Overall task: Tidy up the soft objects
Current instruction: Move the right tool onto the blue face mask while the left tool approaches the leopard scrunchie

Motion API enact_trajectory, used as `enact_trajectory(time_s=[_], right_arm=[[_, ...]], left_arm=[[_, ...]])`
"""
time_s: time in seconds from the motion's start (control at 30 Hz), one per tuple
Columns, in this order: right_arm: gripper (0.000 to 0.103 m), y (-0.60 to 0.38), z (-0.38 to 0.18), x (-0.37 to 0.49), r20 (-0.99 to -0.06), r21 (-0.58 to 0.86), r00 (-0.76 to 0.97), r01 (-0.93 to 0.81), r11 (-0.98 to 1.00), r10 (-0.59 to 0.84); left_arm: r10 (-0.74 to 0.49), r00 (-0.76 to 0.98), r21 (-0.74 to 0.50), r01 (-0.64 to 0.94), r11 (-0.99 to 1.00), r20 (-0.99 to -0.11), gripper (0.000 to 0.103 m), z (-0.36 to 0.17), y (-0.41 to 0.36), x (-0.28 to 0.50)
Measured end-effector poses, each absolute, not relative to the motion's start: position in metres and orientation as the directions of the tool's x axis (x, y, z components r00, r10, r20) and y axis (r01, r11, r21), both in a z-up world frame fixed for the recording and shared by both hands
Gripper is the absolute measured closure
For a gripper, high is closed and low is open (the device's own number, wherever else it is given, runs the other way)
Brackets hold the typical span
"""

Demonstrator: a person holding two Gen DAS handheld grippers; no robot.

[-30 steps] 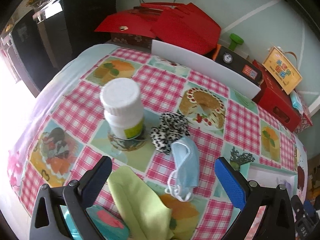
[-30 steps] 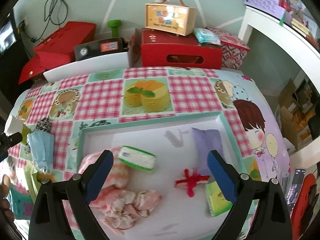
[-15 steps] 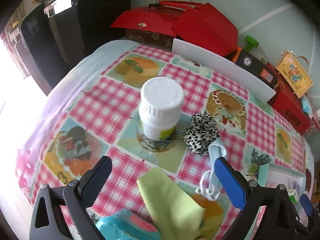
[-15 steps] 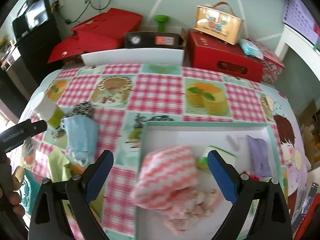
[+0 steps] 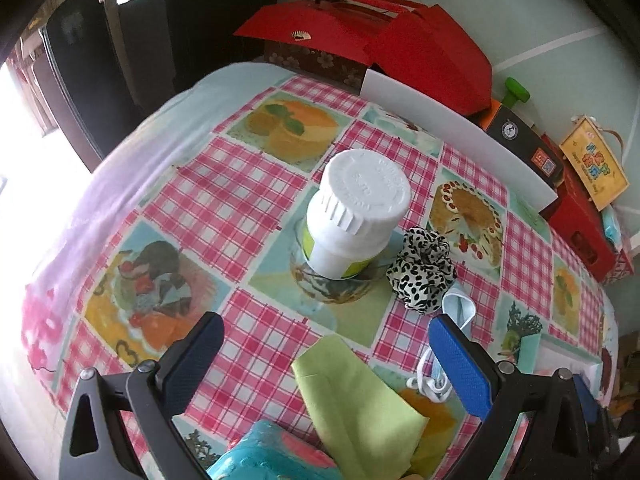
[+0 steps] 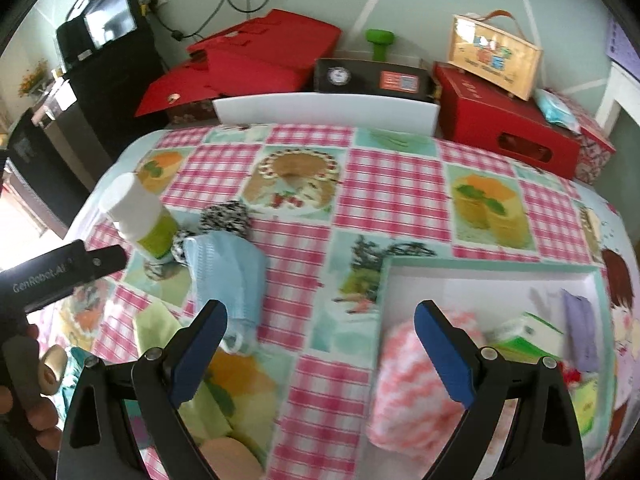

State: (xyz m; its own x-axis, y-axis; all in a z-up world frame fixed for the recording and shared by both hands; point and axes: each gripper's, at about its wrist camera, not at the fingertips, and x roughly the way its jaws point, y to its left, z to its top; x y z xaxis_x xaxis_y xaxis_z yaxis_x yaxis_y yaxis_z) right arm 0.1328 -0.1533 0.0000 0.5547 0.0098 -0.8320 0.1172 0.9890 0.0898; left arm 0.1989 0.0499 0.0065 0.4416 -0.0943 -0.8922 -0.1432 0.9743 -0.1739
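On the checked tablecloth a leopard-print scrunchie (image 5: 421, 276) lies beside a white pill bottle (image 5: 354, 216). A light blue face mask (image 6: 228, 278) lies just in front of the scrunchie (image 6: 226, 216). A green cloth (image 5: 360, 404) sits near the front edge. My left gripper (image 5: 326, 360) hangs open over the green cloth, empty. My right gripper (image 6: 320, 344) is open and empty between the mask and the white tray (image 6: 480, 280). The tray holds a pink striped cloth (image 6: 412, 376), a green-edged sponge (image 6: 528, 334) and a lilac cloth (image 6: 580, 334).
A teal pouch (image 5: 272, 458) lies at the front edge under the left gripper. Red boxes (image 6: 504, 128), a black case (image 6: 372, 76) and a white board (image 6: 324, 110) stand along the table's far edge. A hand (image 6: 24, 400) holds the left gripper's body (image 6: 60, 272).
The left gripper has swung left and nearer the bottle. The right gripper has swung left, off the tray toward the mask.
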Motion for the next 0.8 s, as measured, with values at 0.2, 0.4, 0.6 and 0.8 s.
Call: enact_trajectory(time_s=[0.2, 0.4, 0.6, 0.8], right_arm=[[0.008, -0.13, -0.014, 0.152, -0.833, 0.079, 0.551, 0.033, 0.996, 0.048], [0.008, -0.11, -0.033, 0.164, -0.843, 0.063, 0.533, -0.032, 0.998, 0.07], [0.011, -0.105, -0.051, 0.172, -0.852, 0.103, 0.513, -0.043, 0.994, 0.11], [0.037, -0.103, -0.066, 0.184, -0.864, 0.115, 0.49, -0.037, 0.993, 0.118]], left_arm=[[-0.155, 0.391, -0.223, -0.135, 0.965, -0.907, 0.0, -0.009, 0.042, 0.211], [-0.171, 0.373, -0.244, -0.157, 0.957, -0.912, 0.0, -0.018, 0.037, 0.219], [-0.174, 0.381, -0.266, -0.204, 0.942, -0.908, 0.002, -0.02, 0.043, 0.223], [-0.175, 0.385, -0.273, -0.217, 0.937, -0.906, 0.003, -0.02, 0.044, 0.225]])
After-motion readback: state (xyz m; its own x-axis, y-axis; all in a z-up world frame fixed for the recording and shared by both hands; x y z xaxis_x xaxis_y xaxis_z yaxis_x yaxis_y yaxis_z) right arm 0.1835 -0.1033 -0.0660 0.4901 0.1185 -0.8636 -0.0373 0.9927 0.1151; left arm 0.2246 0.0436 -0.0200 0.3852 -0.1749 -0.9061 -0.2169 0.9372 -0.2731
